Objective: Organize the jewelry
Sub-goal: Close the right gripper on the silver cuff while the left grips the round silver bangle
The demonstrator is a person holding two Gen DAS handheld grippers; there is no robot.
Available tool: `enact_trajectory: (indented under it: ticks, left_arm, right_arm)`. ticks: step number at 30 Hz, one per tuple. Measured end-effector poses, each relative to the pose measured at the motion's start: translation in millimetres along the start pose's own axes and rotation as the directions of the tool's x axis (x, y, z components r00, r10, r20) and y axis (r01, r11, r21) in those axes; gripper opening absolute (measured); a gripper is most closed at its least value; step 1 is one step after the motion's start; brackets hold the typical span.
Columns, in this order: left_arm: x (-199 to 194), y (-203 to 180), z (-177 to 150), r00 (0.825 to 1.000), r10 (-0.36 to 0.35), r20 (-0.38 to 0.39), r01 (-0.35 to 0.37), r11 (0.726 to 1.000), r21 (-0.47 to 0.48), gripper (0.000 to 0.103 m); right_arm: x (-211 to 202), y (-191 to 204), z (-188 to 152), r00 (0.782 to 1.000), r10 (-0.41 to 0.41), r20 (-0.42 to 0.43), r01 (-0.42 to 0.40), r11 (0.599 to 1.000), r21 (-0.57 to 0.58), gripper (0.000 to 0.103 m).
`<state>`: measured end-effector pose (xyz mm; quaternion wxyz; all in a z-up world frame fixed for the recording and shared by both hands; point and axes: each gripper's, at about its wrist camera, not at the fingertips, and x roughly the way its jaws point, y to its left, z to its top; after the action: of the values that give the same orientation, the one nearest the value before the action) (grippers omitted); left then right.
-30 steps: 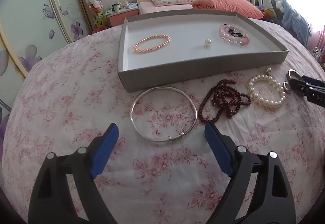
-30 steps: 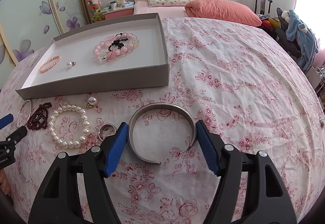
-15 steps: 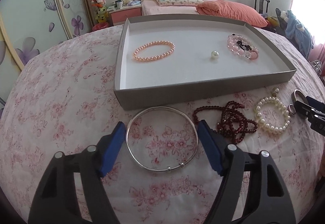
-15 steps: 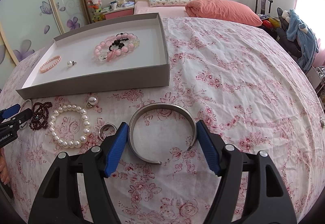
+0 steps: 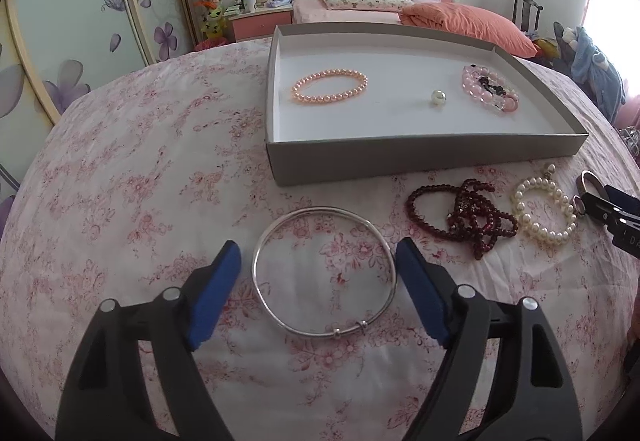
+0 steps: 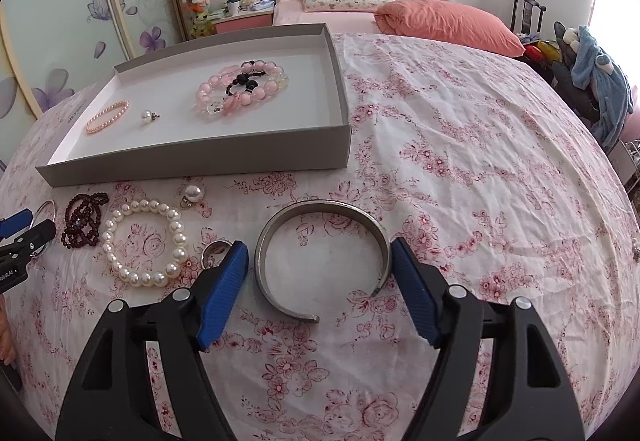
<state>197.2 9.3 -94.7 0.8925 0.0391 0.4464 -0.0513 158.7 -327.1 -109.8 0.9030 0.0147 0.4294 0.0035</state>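
The left gripper (image 5: 318, 273), jaws just re-widening, is now straddling the silver bangle (image 5: 325, 272) without clamping; the tray (image 5: 424, 155) is waiting at twelve o'clock. The right gripper (image 6: 320, 275) is standing apart around the cuff (image 6: 320, 257).

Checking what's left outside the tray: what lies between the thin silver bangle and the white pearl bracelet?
In the left wrist view, the dark red bead strand lies between the thin silver bangle and white pearl bracelet.

My two wrist cameras look steeply down along their tongs, close over the flowered bed, and both views share the grey tray (image 5: 420, 157) and white pearl bracelet (image 6: 144, 241).
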Motion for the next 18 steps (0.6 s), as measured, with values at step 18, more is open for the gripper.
enact_trajectory:
  ticks: [18]
  left_arm:
    - [-5, 1, -4, 1.0, 0.02, 0.01, -0.02, 1.0, -0.01, 0.071]
  right_arm:
    - [-5, -11, -2, 0.999, 0.042, 0.018, -0.043, 0.998, 0.047, 0.067]
